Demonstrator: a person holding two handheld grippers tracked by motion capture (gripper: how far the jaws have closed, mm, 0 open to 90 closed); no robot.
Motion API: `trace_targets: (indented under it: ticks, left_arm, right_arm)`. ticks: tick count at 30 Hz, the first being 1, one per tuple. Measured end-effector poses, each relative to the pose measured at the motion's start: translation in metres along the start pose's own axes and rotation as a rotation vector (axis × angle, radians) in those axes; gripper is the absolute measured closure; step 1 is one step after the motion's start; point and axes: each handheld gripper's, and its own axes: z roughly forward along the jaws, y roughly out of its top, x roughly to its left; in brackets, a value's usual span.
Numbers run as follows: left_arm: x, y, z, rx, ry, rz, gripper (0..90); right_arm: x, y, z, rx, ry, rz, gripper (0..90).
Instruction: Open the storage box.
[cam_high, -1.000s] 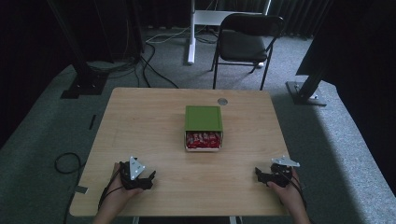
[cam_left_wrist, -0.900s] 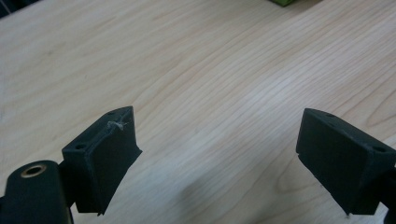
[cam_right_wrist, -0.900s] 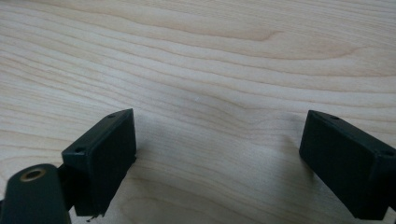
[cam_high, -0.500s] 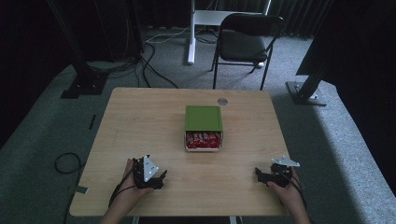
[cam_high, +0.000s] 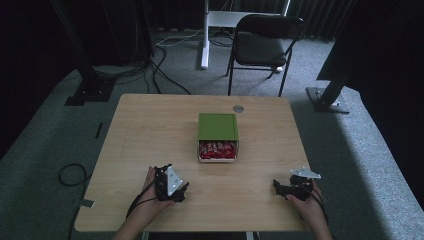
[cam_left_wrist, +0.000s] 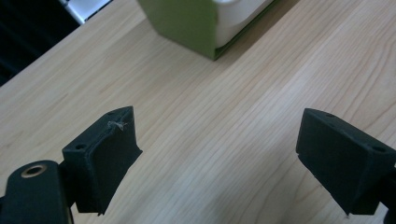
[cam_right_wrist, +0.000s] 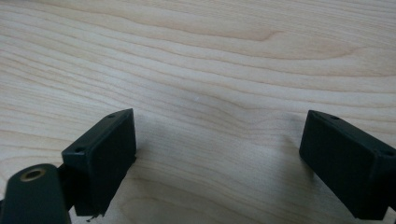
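A pale wood-grain table (cam_high: 150, 130) carries a boxy green box (cam_high: 217, 127) at frame centre, its near end open on glossy red packets (cam_high: 217, 149). The left gripper (cam_left_wrist: 217, 154) and right gripper (cam_right_wrist: 217, 156) have matte black fingers spread wide, holding nothing, at lower left and lower right.

A green box (cam_high: 217, 127) is standing mid-worktop (cam_high: 145, 130), the lone obstacle there. Bare wood is lying open on both its sides and between it and each tool near the front edge.
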Motion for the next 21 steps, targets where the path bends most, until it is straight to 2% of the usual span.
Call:
trace_targets:
  ticks: [3,6,9,12,18,21]
  left_arm:
    - [-0.004,0.005,0.002,0.000,0.002,0.036,13.2]
    - [-0.008,0.009,0.005,-0.005,-0.002,0.054,13.2]
    - [-0.013,0.013,0.008,-0.013,0.001,0.095,13.2]
    - [-0.016,0.016,0.010,-0.018,-0.011,0.098,13.2]
    - [-0.026,0.024,0.016,-0.028,-0.026,0.144,13.2]
    - [-0.029,0.028,0.018,-0.031,-0.018,0.171,13.2]
  right_arm:
    - [0.000,0.000,0.000,0.000,0.000,0.000,10.3]
    - [0.000,0.000,0.000,0.000,0.000,0.000,10.3]
    - [0.000,0.000,0.000,0.000,0.000,0.000,10.4]
    - [0.000,0.000,0.000,0.000,0.000,0.000,10.3]
    - [0.000,0.000,0.000,0.000,0.000,0.000,10.3]
    - [0.000,0.000,0.000,0.000,0.000,0.001,10.3]
